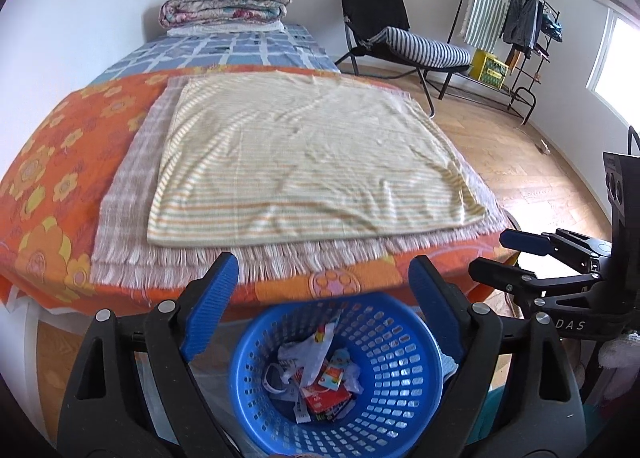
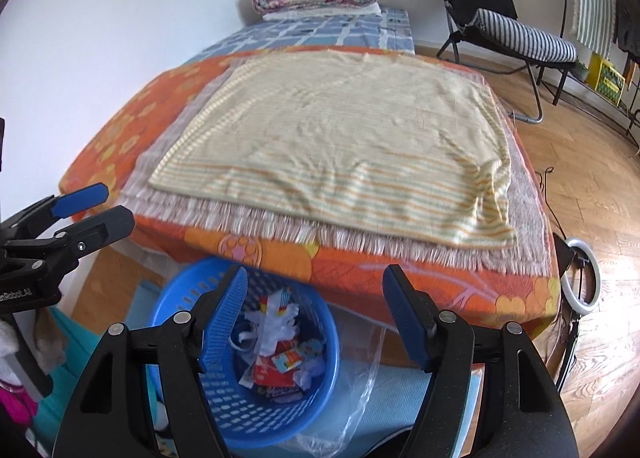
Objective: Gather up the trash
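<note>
A blue perforated basket (image 1: 396, 362) stands on the floor at the foot of the bed. It holds crumpled white paper and red and orange wrappers (image 1: 320, 382). It also shows in the right wrist view (image 2: 224, 398) with the same trash (image 2: 280, 350). My left gripper (image 1: 324, 294) is open and empty, directly above the basket. My right gripper (image 2: 316, 310) is open and empty, above the basket's right side. Each gripper shows in the other's view: the right one (image 1: 504, 254) at right, the left one (image 2: 104, 206) at left.
The bed carries an orange flowered cover (image 1: 52, 162), a fringed cloth and a striped yellow towel (image 1: 304, 154). Folded quilts (image 1: 224, 2) lie at its head. A black chair (image 1: 384, 30), a clothes rack (image 1: 516, 18) and a ring light (image 2: 584, 274) stand on the wooden floor at right.
</note>
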Action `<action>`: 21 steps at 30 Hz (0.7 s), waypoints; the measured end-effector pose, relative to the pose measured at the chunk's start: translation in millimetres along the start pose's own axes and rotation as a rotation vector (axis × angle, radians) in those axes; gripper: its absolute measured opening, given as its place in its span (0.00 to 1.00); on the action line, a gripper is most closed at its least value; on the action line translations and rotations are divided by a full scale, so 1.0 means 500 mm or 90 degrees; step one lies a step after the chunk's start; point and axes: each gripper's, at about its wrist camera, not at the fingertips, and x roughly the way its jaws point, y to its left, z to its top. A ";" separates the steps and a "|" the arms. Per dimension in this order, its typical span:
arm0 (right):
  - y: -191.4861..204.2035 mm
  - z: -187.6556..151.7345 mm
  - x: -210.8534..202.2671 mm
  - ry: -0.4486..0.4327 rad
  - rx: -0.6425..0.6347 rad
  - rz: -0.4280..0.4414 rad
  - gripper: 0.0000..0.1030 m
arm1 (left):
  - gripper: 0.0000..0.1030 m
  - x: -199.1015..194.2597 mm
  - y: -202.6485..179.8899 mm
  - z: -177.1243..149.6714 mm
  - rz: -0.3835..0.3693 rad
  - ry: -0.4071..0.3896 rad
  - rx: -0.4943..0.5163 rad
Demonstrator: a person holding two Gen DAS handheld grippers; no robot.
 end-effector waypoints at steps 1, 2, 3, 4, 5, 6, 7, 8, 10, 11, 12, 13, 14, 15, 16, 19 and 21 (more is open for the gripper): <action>-0.002 0.007 -0.002 -0.006 0.002 0.000 0.68 | 0.87 -0.001 -0.002 0.006 0.001 -0.003 0.002; -0.005 0.012 -0.003 -0.010 0.003 0.001 0.68 | 0.87 -0.002 -0.004 0.016 0.002 -0.007 0.005; -0.007 0.019 -0.004 -0.014 0.004 0.002 0.68 | 0.87 -0.003 -0.005 0.023 0.003 -0.011 0.006; -0.010 0.024 -0.006 -0.018 0.006 0.002 0.68 | 0.87 -0.004 -0.004 0.031 0.003 -0.015 0.007; -0.013 0.032 -0.008 -0.024 0.008 0.002 0.68 | 0.89 -0.004 -0.005 0.039 0.004 -0.020 0.007; -0.016 0.038 -0.010 -0.030 0.010 0.003 0.68 | 0.93 -0.004 -0.005 0.050 0.003 -0.026 0.007; -0.019 0.044 -0.011 -0.036 0.012 0.004 0.68 | 0.94 -0.004 -0.004 0.059 0.004 -0.031 0.008; -0.023 0.052 -0.013 -0.042 0.014 0.004 0.68 | 0.95 -0.004 -0.003 0.070 0.006 -0.037 0.008; -0.028 0.062 -0.015 -0.052 0.018 0.001 0.68 | 0.95 -0.002 -0.002 0.088 0.004 -0.043 0.008; -0.034 0.069 -0.015 -0.058 0.022 0.000 0.68 | 0.95 -0.001 0.000 0.096 0.003 -0.045 0.008; -0.039 0.075 -0.015 -0.061 0.026 0.001 0.68 | 0.95 0.000 0.001 0.104 0.002 -0.048 0.006; -0.043 0.080 -0.014 -0.064 0.029 0.001 0.68 | 0.95 0.001 0.002 0.111 0.001 -0.051 0.006; -0.047 0.086 -0.013 -0.068 0.034 0.002 0.68 | 0.95 0.003 0.002 0.117 0.001 -0.054 0.006; -0.051 0.092 -0.011 -0.072 0.038 0.003 0.68 | 0.95 0.005 0.003 0.125 0.000 -0.056 0.005; -0.053 0.096 -0.010 -0.075 0.041 0.003 0.68 | 0.95 0.006 0.002 0.130 0.000 -0.058 0.005; -0.065 0.109 -0.004 -0.086 0.053 0.009 0.68 | 0.95 0.014 0.002 0.148 -0.002 -0.059 0.008; -0.071 0.117 0.002 -0.087 0.060 0.012 0.68 | 0.95 0.020 -0.003 0.162 0.000 -0.061 0.016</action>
